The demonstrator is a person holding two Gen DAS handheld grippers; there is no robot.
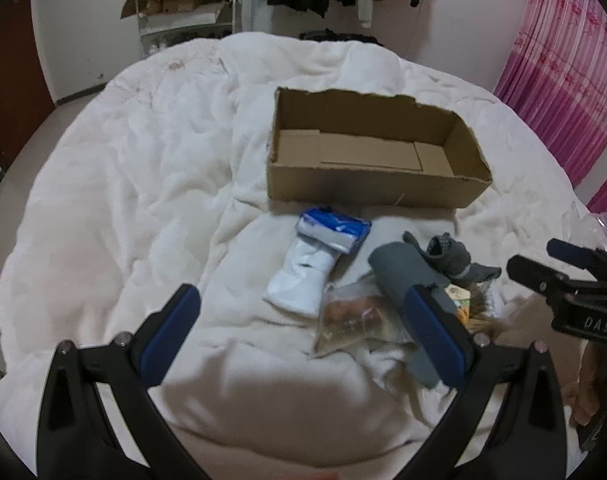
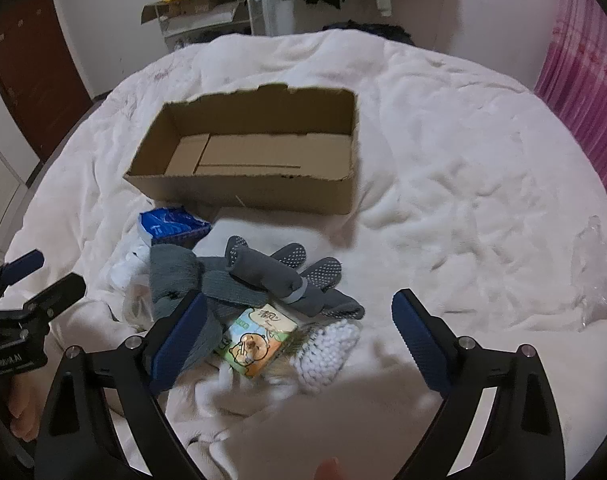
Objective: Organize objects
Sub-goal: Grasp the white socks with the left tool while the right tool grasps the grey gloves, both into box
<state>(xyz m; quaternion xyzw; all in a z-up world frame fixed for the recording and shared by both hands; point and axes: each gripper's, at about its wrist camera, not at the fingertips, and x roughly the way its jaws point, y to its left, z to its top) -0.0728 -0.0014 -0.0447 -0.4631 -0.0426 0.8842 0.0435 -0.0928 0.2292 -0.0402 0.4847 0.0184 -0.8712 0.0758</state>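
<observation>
Cardboard box [image 2: 243,152] sits open on the white blanket [image 2: 443,160], far beyond both tongs. The left gripper [image 1: 303,332] and right gripper [image 2: 299,336] hover with jaws apart, holding nothing, over the near pile: grey socks [image 2: 263,276], tissue pack [image 2: 259,340], blue-and-white pouch [image 1: 315,264].

The left gripper [image 1: 299,328] hangs wide apart over a white packet [image 1: 303,280] near an empty cardboard box [image 1: 367,188].
</observation>
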